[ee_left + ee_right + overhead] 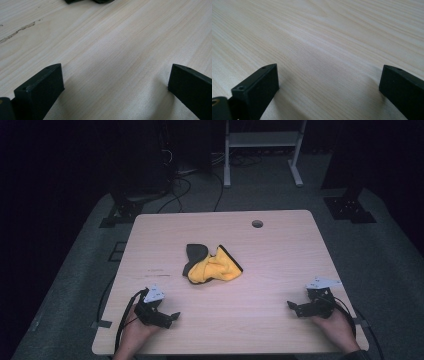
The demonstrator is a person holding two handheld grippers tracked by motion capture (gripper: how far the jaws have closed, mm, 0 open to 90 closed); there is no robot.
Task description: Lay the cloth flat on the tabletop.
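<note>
The right gripper [328, 82] is resting low over the pale wooden table [329, 37], its two black fingers [259, 87] standing wide apart, with bare wood grain running between and beyond them.

One wooden table [280, 270] with one round hole [257, 224] near its far edge. One crumpled cloth [212, 265], yellow with a dark side, lies on it. Two handheld grippers: the left gripper [167, 317] and the right gripper [296, 308], each with two black jaws set wide apart. Two hands hold them, the left hand [134, 332] and the right hand [337, 327].
</note>
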